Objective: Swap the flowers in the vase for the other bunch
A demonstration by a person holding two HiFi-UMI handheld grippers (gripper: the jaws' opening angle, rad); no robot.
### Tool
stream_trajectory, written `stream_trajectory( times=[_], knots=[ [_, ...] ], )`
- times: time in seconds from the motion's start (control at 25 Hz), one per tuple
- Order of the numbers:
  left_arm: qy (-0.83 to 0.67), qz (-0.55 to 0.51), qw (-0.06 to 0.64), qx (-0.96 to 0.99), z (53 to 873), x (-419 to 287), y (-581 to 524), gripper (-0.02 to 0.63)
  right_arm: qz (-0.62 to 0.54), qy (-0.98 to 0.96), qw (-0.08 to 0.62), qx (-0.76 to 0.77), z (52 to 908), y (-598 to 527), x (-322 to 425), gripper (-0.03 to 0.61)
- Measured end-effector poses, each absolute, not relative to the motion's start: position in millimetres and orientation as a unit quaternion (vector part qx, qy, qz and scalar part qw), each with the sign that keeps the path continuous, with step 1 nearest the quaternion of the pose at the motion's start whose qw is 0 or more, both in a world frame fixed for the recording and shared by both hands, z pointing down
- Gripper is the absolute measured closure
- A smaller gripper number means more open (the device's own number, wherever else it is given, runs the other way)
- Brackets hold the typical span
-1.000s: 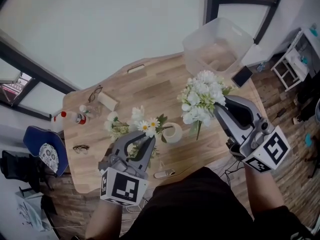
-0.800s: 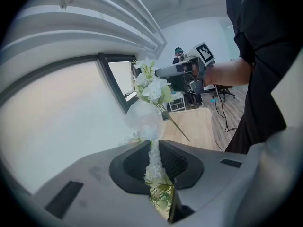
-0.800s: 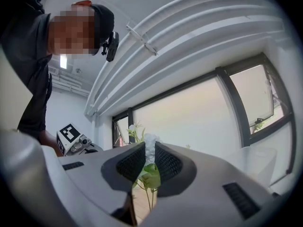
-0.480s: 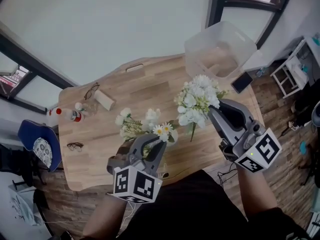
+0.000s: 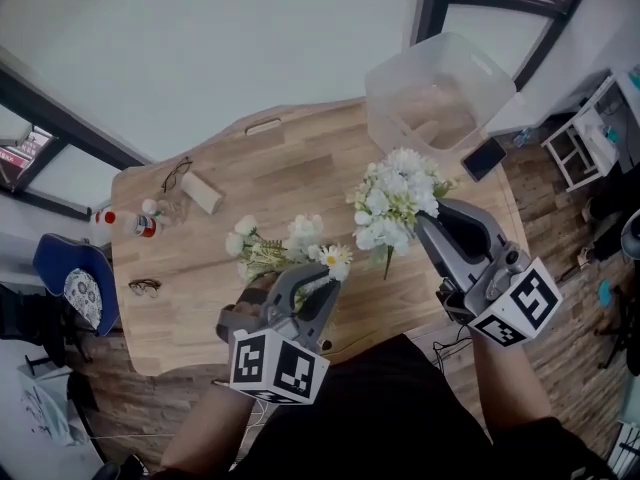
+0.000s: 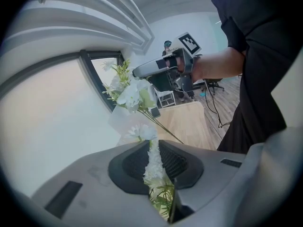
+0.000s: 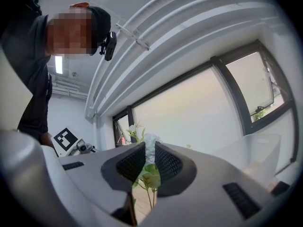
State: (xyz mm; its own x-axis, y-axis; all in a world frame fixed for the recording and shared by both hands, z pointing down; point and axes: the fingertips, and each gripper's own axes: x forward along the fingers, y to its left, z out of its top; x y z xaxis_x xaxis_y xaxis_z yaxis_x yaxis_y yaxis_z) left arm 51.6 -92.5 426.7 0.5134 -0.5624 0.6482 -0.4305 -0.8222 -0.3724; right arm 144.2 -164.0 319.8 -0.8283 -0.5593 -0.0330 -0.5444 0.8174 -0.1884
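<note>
While the left hand-held gripper (image 5: 298, 286) and the right hand-held gripper (image 5: 428, 226) each pinch flowers, no vase shows plainly.

Head view: the left one clamps a small bunch of white daisies and buds on leafy green stems (image 5: 285, 248), fanning toward 11 o'clock over the pale wooden worktop (image 5: 200, 258). The right one clamps a larger bunch of white blossoms (image 5: 398, 200), heads toward 11 o'clock, one stem hanging to 6 o'clock. Left gripper view: pads press on white petals and leaves. Right gripper view: pads squeeze green stems. The vase probably hides beneath the daisies, so the left hand seems nearer.
</note>
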Motion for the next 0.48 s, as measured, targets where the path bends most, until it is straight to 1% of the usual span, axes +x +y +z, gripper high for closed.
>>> stream_trajectory(
  times=[0.24, 0.48],
  knots=[
    [0.285, -0.404, 0.083, -0.865, 430.2, 59.6, -96.0, 0.561, -0.089, 0.952, 0.045, -0.289, 320.8, -162.9, 146.7, 0.500],
    [0.306, -0.376, 0.074, -0.871, 415.7, 60.5, -94.4, 0.517, -0.087, 0.952, 0.043, -0.291, 318.5, -161.8, 146.1, 0.501]
  ],
)
